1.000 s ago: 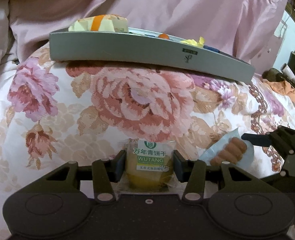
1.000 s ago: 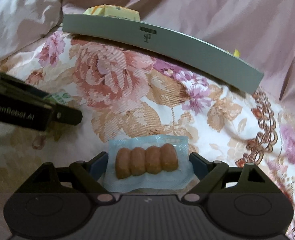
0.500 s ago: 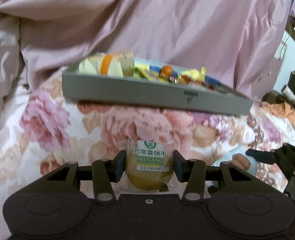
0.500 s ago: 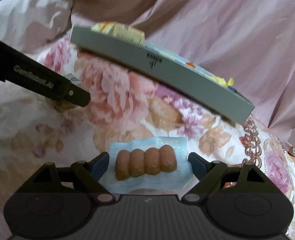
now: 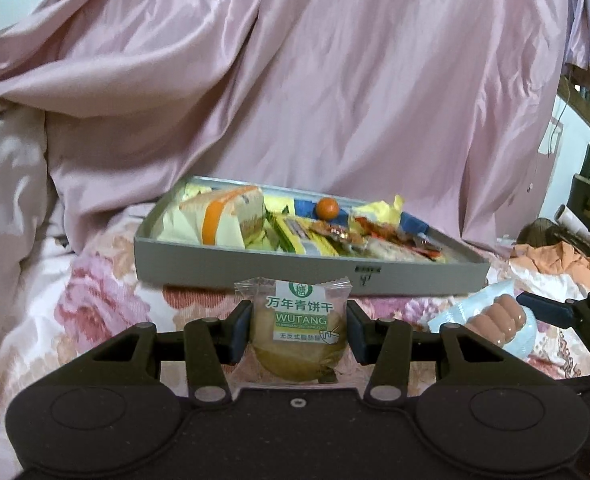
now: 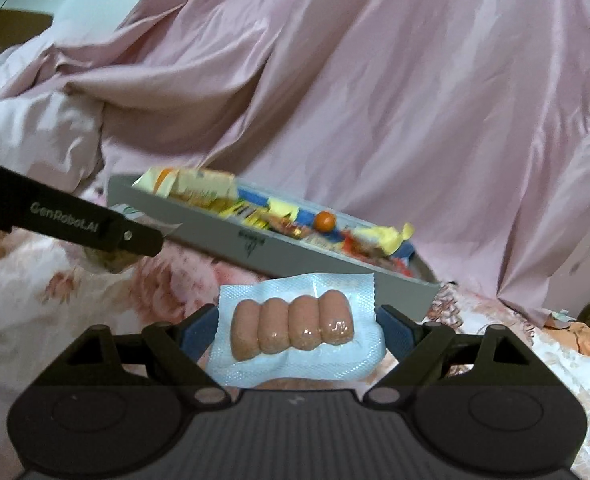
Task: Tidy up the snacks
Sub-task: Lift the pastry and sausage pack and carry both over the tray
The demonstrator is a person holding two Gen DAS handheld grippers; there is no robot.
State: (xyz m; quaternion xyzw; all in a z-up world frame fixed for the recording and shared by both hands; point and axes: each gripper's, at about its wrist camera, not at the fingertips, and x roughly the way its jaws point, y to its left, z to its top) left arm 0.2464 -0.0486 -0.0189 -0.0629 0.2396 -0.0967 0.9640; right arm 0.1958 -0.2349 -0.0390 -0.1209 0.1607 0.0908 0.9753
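Your left gripper (image 5: 299, 332) pinches a biscuit (image 5: 299, 334); your right gripper (image 6: 297, 330) pinches the sausages (image 6: 293, 328). The tray (image 5: 255, 266) already holds many snacks; these two are left.

"万年青饼干 WUTANG" on biscuit packet (image 5: 299, 320), "GenRobot.AI" on left tool's side (image 6: 69, 218)

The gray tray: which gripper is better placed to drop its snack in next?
Probably left. The left gripper holds the biscuit packet squarely before the gray tray; the right gripper with its sausage pack faces the tray's corner.
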